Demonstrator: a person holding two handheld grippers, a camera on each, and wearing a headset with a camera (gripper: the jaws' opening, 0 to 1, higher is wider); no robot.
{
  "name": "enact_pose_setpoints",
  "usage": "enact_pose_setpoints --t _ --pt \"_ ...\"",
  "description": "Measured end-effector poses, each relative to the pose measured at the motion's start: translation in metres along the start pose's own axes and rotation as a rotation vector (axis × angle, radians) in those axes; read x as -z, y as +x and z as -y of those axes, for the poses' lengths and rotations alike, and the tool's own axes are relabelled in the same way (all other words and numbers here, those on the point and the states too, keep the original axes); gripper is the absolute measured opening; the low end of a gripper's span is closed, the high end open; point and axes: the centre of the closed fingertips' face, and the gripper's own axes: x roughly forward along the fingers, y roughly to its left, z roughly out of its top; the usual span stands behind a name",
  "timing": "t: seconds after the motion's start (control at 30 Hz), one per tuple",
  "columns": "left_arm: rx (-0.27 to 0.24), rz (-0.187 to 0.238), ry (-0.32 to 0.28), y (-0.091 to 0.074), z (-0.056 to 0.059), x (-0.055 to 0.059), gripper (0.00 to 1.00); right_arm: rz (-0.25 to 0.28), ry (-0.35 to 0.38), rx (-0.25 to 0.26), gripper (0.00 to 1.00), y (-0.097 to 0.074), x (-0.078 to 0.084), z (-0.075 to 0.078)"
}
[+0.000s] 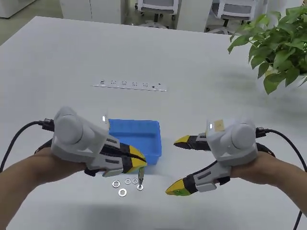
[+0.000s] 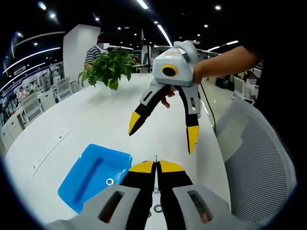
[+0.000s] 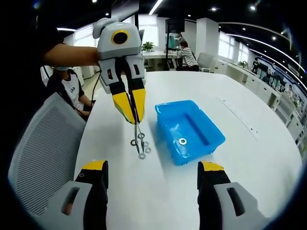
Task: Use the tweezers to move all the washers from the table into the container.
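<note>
One washer (image 3: 183,141) lies on the floor of the blue container (image 1: 144,129). Several more washers (image 1: 122,192) lie in a loose cluster on the white table (image 1: 72,57), just beside the container's near wall, on the person's side.

Left gripper (image 1: 141,163): positioned above the container's near corner, over the cluster. The jaws are pressed together and clamp the tweezers (image 1: 140,181). The tweezers point down from the jaws into the cluster. Whether the tips touch a washer cannot be told.

Right gripper (image 1: 176,166): positioned just beside the container, on the side opposite the left gripper. The jaws are spread wide apart with nothing between them.

A power strip (image 1: 129,85) lies on the table beyond the container's far wall.
</note>
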Motion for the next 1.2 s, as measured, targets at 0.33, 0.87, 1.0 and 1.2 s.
enact_pose_setpoints --t 0.33,0.87,1.0,1.2 --pt "0.007 -0.008 -0.001 0.004 0.005 0.005 0.06 -0.009 0.005 -0.013 0.76 0.002 0.004 -0.004" --pt "0.033 -0.011 0.019 0.008 0.011 0.004 0.06 -0.009 -0.011 -0.057 0.67 0.012 0.006 -0.016" --pt "0.044 -0.014 0.033 0.007 0.011 0.005 0.06 -0.002 -0.031 -0.079 0.61 0.017 0.003 -0.02" --pt "0.067 -0.024 0.053 0.006 0.012 0.006 0.06 0.006 -0.063 -0.113 0.49 0.026 0.001 -0.026"
